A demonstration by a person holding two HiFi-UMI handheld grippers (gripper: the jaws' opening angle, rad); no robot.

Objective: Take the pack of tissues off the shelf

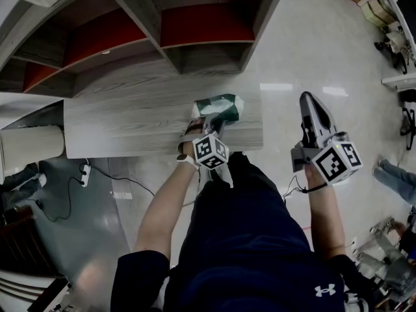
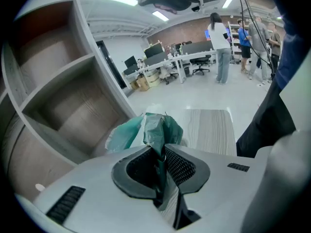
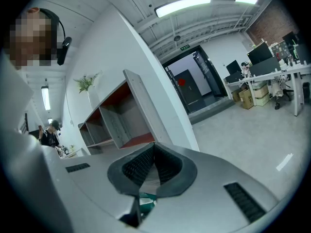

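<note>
looks like you're most of the way through this one. the pack of tissues [image 1: 221, 107] is already out of the shelf [image 1: 195, 31], whose cubbies look empty from here. it now sits over the near right part of the wooden table [image 1: 130, 116] in front of the shelf. i can't tell if it's resting on the tabletop or hanging just above it.

your left gripper [image 2: 160, 152] is clamped on a crumpled fold of the green wrapper, jaws nearly together with the plastic squeezed between the pads. your right gripper [image 3: 154, 147] is pressed together on nothing, held well off to the side over the floor.

what's left, i'd guess, is just bringing the pack clear or setting it down and letting go.

orientation: from the head view the long axis seems to run roughly along the table's front edge, tilted a bit, with the pinched end toward you and the rest pointing off toward the shelf. the wrapper is scrunched, so that's a rough read.
</note>
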